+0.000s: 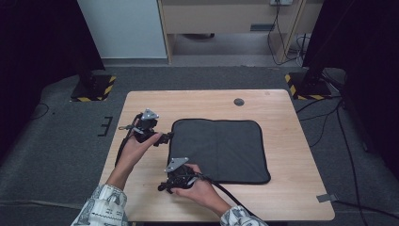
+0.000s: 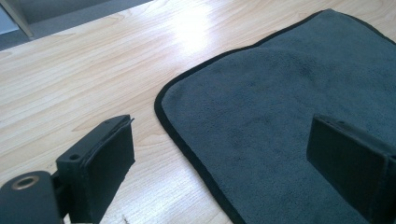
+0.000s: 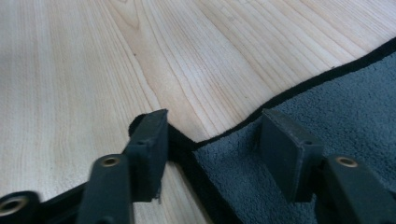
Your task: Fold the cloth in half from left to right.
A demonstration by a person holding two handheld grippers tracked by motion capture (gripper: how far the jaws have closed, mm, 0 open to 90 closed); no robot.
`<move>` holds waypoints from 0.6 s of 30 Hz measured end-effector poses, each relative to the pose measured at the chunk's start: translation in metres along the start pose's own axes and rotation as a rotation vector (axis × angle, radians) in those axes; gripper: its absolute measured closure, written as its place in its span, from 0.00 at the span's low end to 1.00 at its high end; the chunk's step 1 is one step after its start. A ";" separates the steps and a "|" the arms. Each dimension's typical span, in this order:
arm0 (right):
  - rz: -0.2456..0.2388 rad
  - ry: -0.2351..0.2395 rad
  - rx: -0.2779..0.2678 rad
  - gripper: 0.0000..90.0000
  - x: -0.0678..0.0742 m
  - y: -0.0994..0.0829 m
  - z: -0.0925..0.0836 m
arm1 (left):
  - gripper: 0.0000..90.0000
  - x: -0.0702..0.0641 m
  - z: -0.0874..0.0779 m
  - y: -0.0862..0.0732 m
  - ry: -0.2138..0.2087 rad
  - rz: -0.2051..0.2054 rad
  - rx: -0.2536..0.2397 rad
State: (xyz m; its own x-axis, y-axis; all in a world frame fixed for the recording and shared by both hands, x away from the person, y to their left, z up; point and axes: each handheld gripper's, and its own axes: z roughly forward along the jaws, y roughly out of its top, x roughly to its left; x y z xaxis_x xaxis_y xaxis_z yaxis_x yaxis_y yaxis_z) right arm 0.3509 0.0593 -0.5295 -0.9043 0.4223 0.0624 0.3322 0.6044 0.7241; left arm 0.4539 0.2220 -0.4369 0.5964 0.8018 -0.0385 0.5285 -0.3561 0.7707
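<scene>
Two hand-held grippers at grey cloth point(image 1: 219, 149) corners: left hand-held gripper point(image 1: 165, 137) spread wide, right hand-held gripper point(image 3: 210, 149) half-spread astride corner, not pinching. Close on hem, lift both evenly.

A light wooden table point(image 1: 282, 197) stands on grey carpet point(image 1: 61, 155). Near the table's far edge sits a small dark round cap point(image 1: 239, 101). Beyond the table's far left corner is a black stand base with yellow-black striped edging point(image 1: 92, 88); a matching base point(image 1: 306, 87) lies beyond the far right corner. Past the table, against the back wall, stands a white panel point(image 1: 123, 28), with a pale wooden cabinet point(image 1: 226, 19) beside it. Black cables point(image 1: 339, 136) trail over the carpet to the table's right. A strip of grey tape point(image 1: 326, 197) sticks to the table's near right corner.
</scene>
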 end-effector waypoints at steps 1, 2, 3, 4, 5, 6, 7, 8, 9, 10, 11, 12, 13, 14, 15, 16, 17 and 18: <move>0.002 -0.007 0.004 0.53 0.000 0.000 0.000 | 0.08 0.000 0.000 0.000 -0.001 -0.001 -0.001; 0.004 -0.013 0.002 0.56 0.000 0.000 0.000 | 0.08 0.000 0.001 0.000 -0.001 -0.001 -0.002; 0.002 -0.019 0.002 0.59 -0.001 0.000 -0.001 | 0.08 -0.001 0.001 0.001 -0.003 0.001 -0.001; 0.000 -0.027 0.002 0.63 -0.001 0.000 -0.001 | 0.08 -0.001 0.001 0.001 -0.003 0.003 0.000; -0.002 -0.035 0.004 0.66 -0.001 0.000 -0.002 | 0.08 -0.001 0.002 0.001 -0.004 0.004 -0.001; -0.001 -0.040 0.003 0.69 -0.001 0.000 -0.002 | 0.08 -0.002 0.002 0.001 -0.007 0.004 -0.001; -0.002 -0.044 0.005 0.73 -0.001 0.000 -0.003 | 0.08 -0.002 0.003 0.001 -0.007 0.006 0.002; 0.002 -0.047 0.010 0.78 -0.002 0.000 -0.003 | 0.09 -0.002 0.004 0.001 -0.007 0.005 0.000; 0.013 -0.051 0.011 0.81 -0.003 0.000 -0.004 | 0.09 -0.002 0.005 0.001 -0.008 0.003 0.000; 0.017 -0.050 0.009 0.82 -0.004 0.000 -0.004 | 0.09 -0.001 0.006 0.001 -0.011 0.004 0.002; 0.018 -0.051 0.007 0.83 -0.005 0.000 -0.004 | 0.10 0.000 0.008 0.001 -0.008 0.003 0.002; 0.022 -0.051 0.007 0.85 -0.005 0.000 -0.004 | 0.11 0.000 0.009 0.001 -0.004 0.000 0.006; 0.032 -0.047 0.008 0.86 -0.005 0.000 -0.004 | 0.11 0.002 0.011 0.001 -0.003 -0.004 0.008; 0.042 -0.042 0.005 0.87 -0.006 0.000 -0.004 | 0.11 0.003 0.013 0.000 -0.004 -0.009 0.009; 0.047 -0.036 0.003 0.88 -0.006 0.000 -0.005 | 0.11 0.004 0.014 0.000 -0.004 -0.011 0.009; 0.053 -0.032 -0.008 0.91 -0.006 0.000 -0.006 | 0.11 0.005 0.016 0.000 -0.003 -0.014 0.010; 0.062 -0.023 -0.022 0.94 -0.006 0.000 -0.007 | 0.12 0.006 0.017 -0.001 -0.007 -0.014 0.012; 0.076 -0.015 -0.032 0.96 -0.006 0.000 -0.008 | 0.12 0.007 0.019 -0.001 -0.008 -0.015 0.015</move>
State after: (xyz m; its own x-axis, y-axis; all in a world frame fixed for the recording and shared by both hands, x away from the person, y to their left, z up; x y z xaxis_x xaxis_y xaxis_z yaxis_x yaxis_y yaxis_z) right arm 0.3540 0.0510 -0.5243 -0.8726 0.4762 0.1084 0.3910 0.5483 0.7392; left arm 0.4685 0.2188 -0.4500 0.5930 0.8033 -0.0551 0.5463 -0.3512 0.7604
